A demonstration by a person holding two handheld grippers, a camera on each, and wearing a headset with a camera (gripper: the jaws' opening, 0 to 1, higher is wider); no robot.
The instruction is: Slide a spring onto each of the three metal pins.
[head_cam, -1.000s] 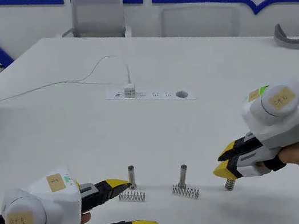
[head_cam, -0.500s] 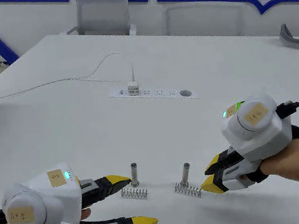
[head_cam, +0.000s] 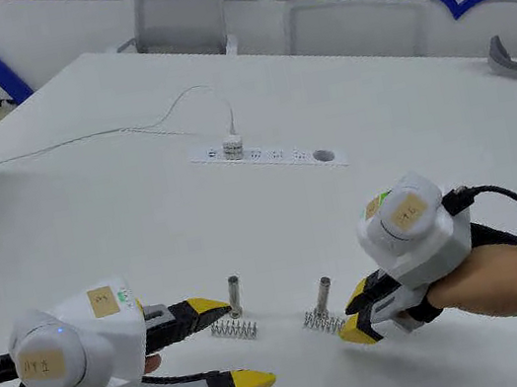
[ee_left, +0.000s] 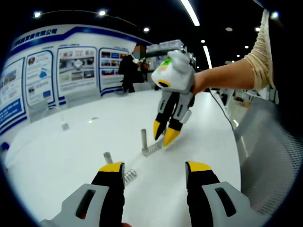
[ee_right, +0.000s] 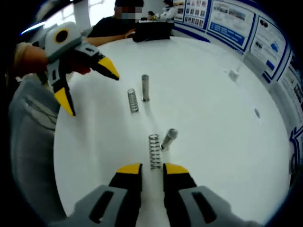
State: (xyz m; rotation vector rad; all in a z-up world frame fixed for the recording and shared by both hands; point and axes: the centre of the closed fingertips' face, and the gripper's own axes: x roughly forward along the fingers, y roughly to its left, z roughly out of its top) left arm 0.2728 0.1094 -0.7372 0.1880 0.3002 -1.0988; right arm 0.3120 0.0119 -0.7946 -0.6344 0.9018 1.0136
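Jaws of the right hand-held gripper [ee_right: 152, 169] stand narrowly apart and empty. Their yellow tips line up just behind the near end of a small coiled steel spring [ee_right: 154, 151] lying flat on the white worktop [head_cam: 140, 204]. I judge that this aim would pinch the coil across its end, leaving its length free to go over a pin. Just beside it a short grey metal pin [ee_right: 169, 138] stands upright and bare. Farther off, a second coiled spring [ee_right: 132, 100] lies beside a second bare upright pin [ee_right: 145, 87]. The left hand-held gripper [head_cam: 230, 347] hovers near that pair, gaping wide and empty, probably ready to take it.
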